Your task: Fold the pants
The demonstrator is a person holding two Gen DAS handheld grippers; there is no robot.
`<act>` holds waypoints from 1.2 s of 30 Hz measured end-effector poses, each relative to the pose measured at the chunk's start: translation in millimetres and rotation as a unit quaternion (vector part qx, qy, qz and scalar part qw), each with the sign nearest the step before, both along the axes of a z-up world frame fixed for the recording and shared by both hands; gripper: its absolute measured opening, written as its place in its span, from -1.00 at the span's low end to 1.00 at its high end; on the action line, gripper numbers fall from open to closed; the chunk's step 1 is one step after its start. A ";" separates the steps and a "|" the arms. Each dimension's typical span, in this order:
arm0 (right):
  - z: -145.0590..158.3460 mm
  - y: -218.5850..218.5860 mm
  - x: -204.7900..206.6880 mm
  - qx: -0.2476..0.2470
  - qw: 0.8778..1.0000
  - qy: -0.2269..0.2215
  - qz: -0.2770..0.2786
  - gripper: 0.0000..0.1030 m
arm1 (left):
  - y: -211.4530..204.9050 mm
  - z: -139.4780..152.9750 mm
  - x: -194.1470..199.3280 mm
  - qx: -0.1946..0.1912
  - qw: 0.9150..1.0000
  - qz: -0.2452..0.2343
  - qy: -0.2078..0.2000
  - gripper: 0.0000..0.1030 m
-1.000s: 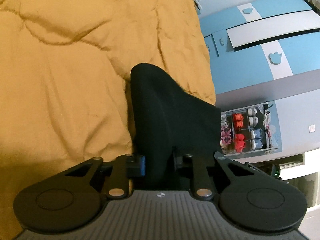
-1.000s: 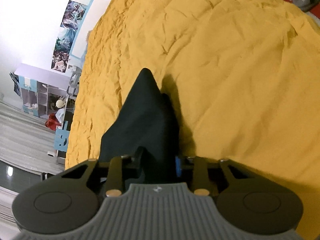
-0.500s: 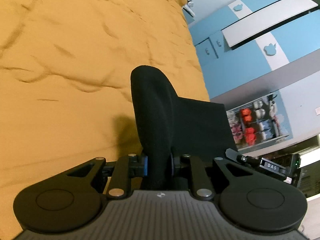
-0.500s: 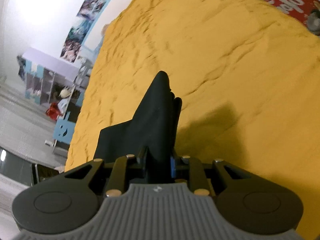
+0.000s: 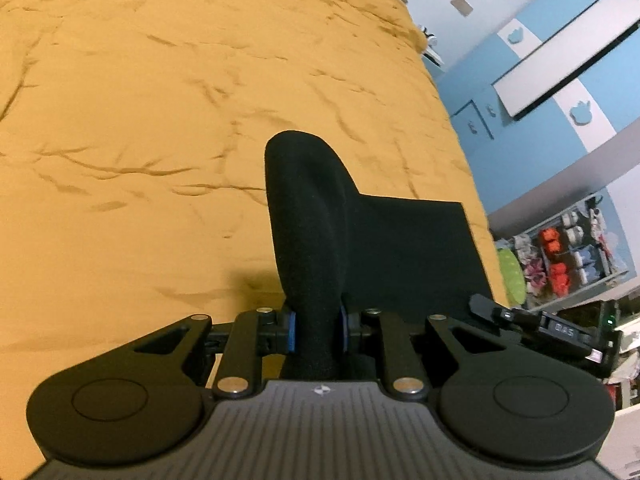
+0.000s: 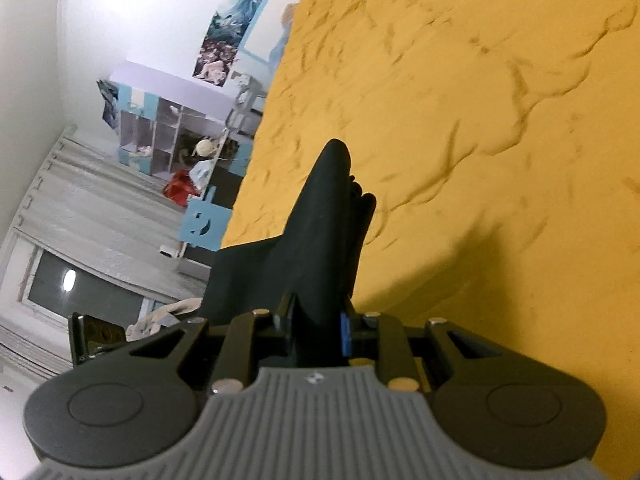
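1. Left gripper: closed on a bunched fold of black cloth, with the blue pads pressing it from both sides. The clamped fold rises past the fingertips as a rounded hump.

2. Right gripper: closed on another bunch of the same cloth. A blue pad shows on its right side; the other finger is dark against the fabric. The gathered cloth stands up from the jaws to a narrow, pointed peak.

3. Black pants: held up off the bed at two points, one in each gripper. In the left wrist view a flat panel stretches to the right from the clamped hump, with a straight upper edge. In the right wrist view the cloth spreads leftward from the peak as a dark sheet. How the legs and waistband lie cannot be told.

4. Yellow bedspread: creased, covering the bed beneath and beyond the pants; a shadow of the cloth falls on it in the right wrist view.

5. Blue and white wardrobe: beside the bed in the left wrist view, with a shoe rack below it.

6. Cubby shelf: against the far wall in the right wrist view, with posters above it.
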State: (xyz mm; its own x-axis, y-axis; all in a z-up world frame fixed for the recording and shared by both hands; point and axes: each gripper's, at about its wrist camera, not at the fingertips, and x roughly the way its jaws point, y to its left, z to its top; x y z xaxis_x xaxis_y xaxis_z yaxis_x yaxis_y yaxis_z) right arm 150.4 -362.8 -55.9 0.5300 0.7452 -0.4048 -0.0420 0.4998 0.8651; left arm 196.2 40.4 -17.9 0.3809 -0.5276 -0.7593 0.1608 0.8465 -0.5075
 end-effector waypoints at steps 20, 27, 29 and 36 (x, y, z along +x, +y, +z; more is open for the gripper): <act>-76.8 -11.0 8.4 -0.054 0.994 0.086 -0.051 -0.68 | 6.3 -123.4 51.9 -0.074 0.995 -0.015 0.072 -0.50; -104.9 -15.8 7.2 -0.057 0.991 0.107 -0.050 -0.68 | 12.9 -142.2 58.0 -0.084 0.992 -0.012 0.094 -0.35; -103.1 -14.8 7.9 -0.066 0.991 0.104 -0.046 -0.67 | 14.4 -140.5 58.3 -0.086 0.991 -0.012 0.099 -0.30; -71.2 -2.9 8.1 -0.150 0.986 0.070 -0.037 -0.37 | 25.7 -114.6 46.9 -0.046 0.994 -0.006 0.098 -0.20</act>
State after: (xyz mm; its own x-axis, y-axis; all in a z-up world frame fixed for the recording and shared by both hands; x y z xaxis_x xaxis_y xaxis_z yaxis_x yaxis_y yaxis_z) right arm 158.6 -365.7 -127.1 0.5026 0.5421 -0.6734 0.1131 0.7310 0.6729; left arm 243.1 66.1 -132.5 0.2245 -0.6011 -0.7670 0.0610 0.7942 -0.6046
